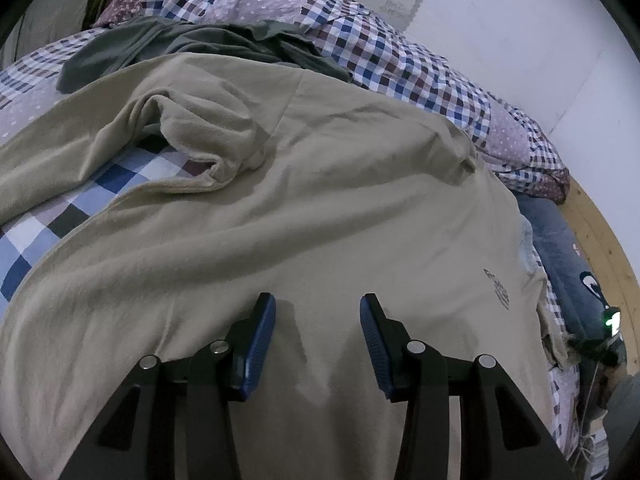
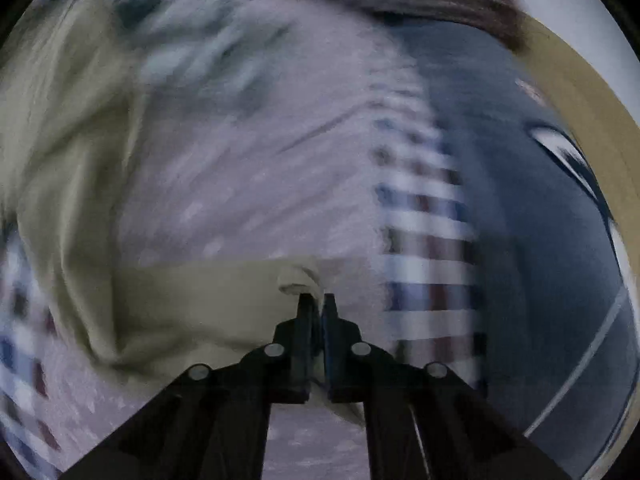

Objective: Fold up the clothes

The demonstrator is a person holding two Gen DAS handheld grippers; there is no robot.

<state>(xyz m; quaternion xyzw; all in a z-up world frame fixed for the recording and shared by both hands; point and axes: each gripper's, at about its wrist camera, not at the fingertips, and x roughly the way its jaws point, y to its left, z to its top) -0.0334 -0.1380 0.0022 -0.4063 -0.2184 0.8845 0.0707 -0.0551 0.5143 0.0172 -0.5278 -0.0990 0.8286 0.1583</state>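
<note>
Left wrist view shows your left gripper (image 1: 318,306) with its blue fingers (image 1: 262,340) spread apart just above the beige shirt (image 1: 320,184), which lies spread over the checked quilt (image 1: 400,60) with a grey-green garment (image 1: 192,44) beyond it. Your right gripper (image 2: 318,300), in a blurred view, has its fingers pressed together, pinching a bunched edge of that shirt above the quilt, a dark blue pillow (image 2: 520,240) to the right.
</note>
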